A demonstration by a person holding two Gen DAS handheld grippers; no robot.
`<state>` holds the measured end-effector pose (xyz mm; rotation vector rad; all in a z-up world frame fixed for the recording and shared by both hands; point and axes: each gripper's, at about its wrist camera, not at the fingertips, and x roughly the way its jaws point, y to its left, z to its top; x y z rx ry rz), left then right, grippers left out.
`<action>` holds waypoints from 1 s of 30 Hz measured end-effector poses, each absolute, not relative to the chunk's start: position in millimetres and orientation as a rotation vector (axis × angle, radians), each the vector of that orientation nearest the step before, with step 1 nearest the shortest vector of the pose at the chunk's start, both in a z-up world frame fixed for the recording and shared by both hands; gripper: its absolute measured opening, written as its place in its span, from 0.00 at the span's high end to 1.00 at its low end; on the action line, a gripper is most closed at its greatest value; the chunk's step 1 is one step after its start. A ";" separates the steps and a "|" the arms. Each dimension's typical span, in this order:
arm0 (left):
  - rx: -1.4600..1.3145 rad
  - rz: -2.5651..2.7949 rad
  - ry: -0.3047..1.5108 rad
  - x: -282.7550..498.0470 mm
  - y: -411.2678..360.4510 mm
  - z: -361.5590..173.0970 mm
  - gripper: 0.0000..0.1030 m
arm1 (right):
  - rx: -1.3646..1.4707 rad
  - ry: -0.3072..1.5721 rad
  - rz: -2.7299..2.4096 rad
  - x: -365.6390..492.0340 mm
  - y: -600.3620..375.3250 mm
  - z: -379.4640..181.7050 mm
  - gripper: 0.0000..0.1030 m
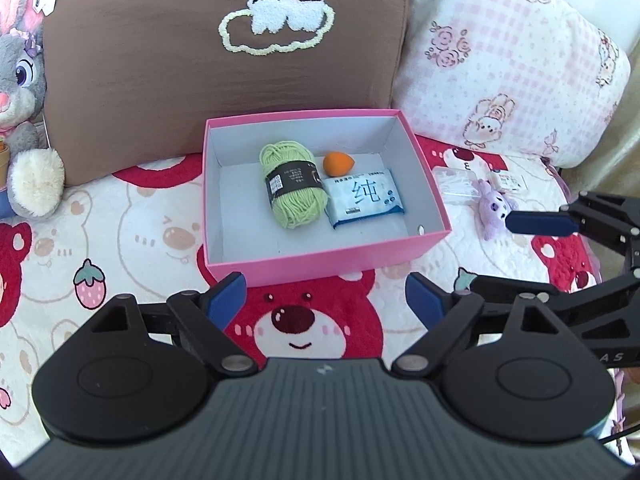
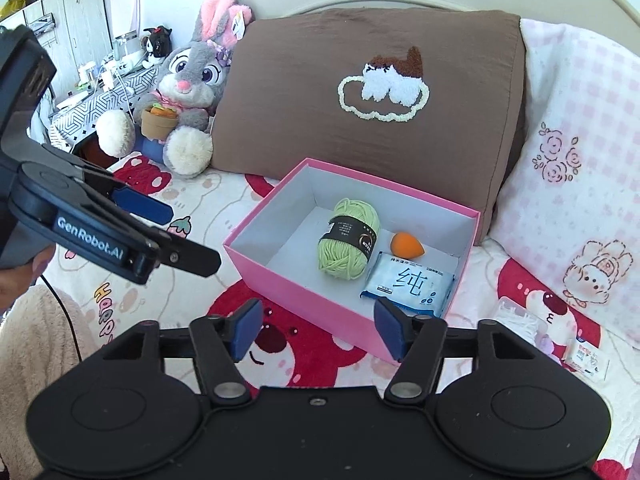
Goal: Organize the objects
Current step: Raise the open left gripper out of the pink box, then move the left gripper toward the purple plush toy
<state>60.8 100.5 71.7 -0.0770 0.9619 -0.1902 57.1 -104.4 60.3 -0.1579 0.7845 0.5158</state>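
Both grippers [image 1: 326,300] [image 2: 318,328] hang open and empty before pink box [image 1: 320,258]

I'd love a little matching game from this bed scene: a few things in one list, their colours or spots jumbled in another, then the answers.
Things:
1. ball of yarn
2. makeup sponge
3. wipes pack
4. small purple plush

Descriptions:
A. orange, at the back of the pink box
B. on the blanket, outside the box
C. green, with a dark label band
D. white and blue, flat in the box

Pairs: 1-C, 2-A, 3-D, 4-B
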 end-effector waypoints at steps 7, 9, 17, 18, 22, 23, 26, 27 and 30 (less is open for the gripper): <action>-0.043 -0.207 0.981 45.2 90.3 66.3 0.09 | -0.164 0.785 0.528 32.8 -115.9 65.9 0.18; -0.021 -0.204 0.971 40.9 86.5 68.0 0.05 | -0.174 0.781 0.531 26.5 -118.9 66.8 0.15; 0.020 -0.240 0.969 28.1 68.5 64.8 0.00 | -0.224 0.753 0.531 12.7 -126.8 62.2 0.07; 0.029 -0.248 0.969 28.6 65.7 62.1 0.00 | -0.215 0.758 0.535 12.0 -129.8 60.6 0.07; -0.008 -0.225 0.981 32.9 63.2 49.6 0.00 | -0.196 0.777 0.567 5.7 -140.1 50.2 0.07; -0.026 -0.230 0.990 34.7 63.4 46.2 0.00 | -0.203 0.779 0.570 3.6 -142.1 47.4 0.07; -0.094 -0.237 1.018 37.0 62.5 35.5 0.00 | -0.224 0.772 0.570 -4.0 -149.3 41.1 0.07; -0.111 -0.242 1.027 37.4 61.1 32.3 0.00 | -0.223 0.772 0.573 -6.4 -152.0 39.6 0.07; -0.122 -0.261 1.052 37.9 52.7 24.3 0.00 | -0.215 0.773 0.589 -12.1 -162.6 35.2 0.07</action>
